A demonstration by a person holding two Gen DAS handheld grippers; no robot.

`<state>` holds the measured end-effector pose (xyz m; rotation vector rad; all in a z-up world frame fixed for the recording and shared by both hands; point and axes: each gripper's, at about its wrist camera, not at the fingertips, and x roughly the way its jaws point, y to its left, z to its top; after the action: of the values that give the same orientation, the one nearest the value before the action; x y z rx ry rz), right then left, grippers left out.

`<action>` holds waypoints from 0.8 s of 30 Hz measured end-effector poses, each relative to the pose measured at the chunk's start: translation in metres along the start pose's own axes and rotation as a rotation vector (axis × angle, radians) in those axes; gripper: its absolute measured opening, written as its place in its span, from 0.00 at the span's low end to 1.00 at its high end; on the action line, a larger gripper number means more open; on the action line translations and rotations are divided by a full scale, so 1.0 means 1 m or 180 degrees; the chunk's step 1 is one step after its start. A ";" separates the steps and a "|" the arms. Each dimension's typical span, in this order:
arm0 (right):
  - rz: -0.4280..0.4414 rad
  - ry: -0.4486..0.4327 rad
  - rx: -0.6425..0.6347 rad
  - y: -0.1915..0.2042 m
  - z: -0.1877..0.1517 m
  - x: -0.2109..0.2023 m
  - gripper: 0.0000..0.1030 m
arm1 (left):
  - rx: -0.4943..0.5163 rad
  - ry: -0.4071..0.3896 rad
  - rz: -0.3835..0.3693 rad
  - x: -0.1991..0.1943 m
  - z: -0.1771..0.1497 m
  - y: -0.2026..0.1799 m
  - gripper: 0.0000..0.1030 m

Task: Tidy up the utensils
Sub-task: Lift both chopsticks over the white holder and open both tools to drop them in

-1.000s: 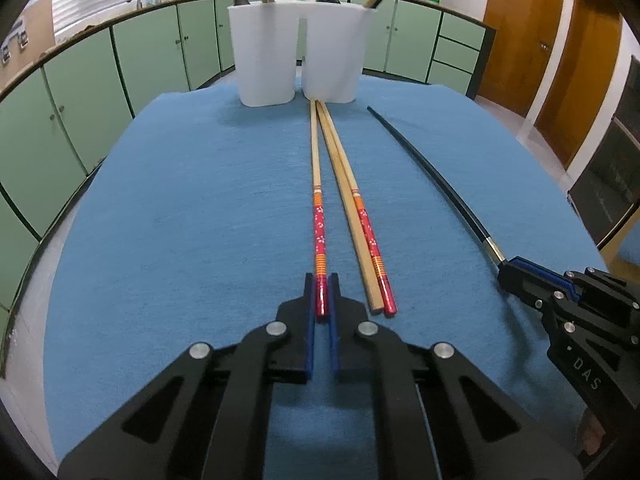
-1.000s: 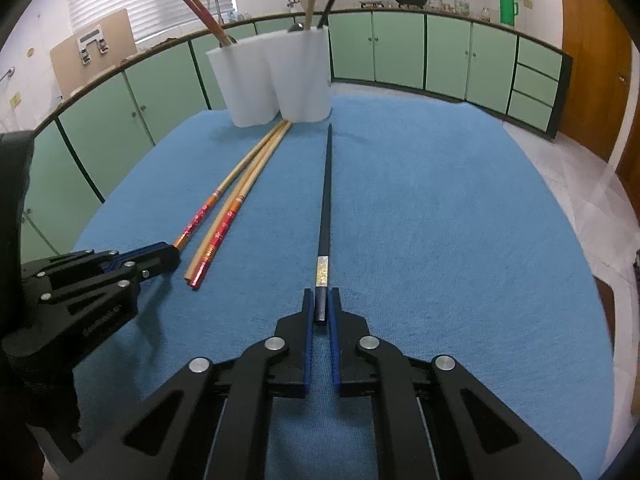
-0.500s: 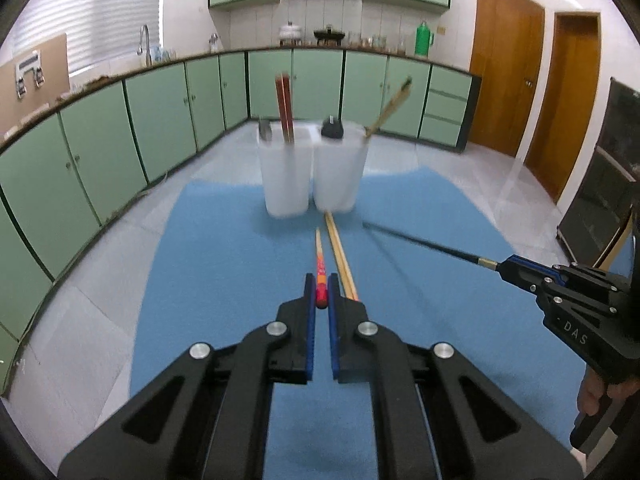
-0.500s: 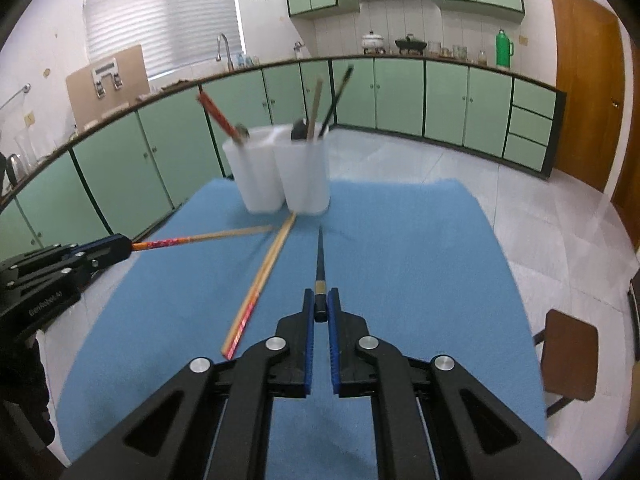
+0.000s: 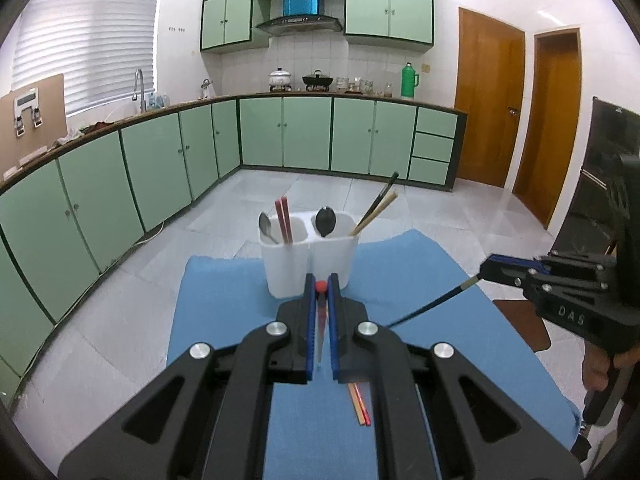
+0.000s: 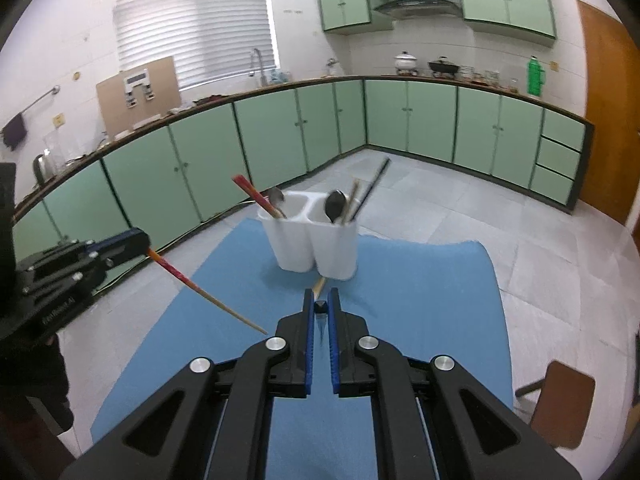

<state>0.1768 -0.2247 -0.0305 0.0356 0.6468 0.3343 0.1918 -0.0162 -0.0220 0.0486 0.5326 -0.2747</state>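
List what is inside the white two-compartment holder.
The white holder has two cups. Its left cup holds a metal spoon and red chopsticks; its right cup holds a dark spoon and tan and black chopsticks. Their lower ends are hidden.

soft, even indoor light with a bright blinded window [image 6: 192, 24], strong fisheye bending at dark corners, slight blur throughout.

Chopsticks left on the surface [image 5: 359, 404]: far ends hidden behind the left gripper [image 5: 321, 289], lower centre.
Utensil holder [image 5: 308, 254]: base covered by that gripper.
Wooden stool [image 6: 562, 408]: cut off, lower right edge.
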 end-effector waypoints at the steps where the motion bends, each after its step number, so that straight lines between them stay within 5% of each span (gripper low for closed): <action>1: 0.0026 0.0004 -0.0039 0.001 0.008 0.000 0.06 | 0.0004 -0.0011 -0.0010 0.000 0.002 0.000 0.05; 10: 0.0114 -0.0135 -0.0337 0.013 0.059 -0.006 0.06 | 0.0062 -0.0220 -0.0121 -0.004 0.037 -0.001 0.05; 24: 0.0084 -0.0841 -0.0187 0.002 0.178 0.002 0.06 | 0.0120 -0.0779 -0.0056 0.000 0.130 0.005 0.04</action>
<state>0.2841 -0.2093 0.1111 0.0316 0.3750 0.3665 0.2576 -0.0268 0.0894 0.0460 0.2848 -0.3033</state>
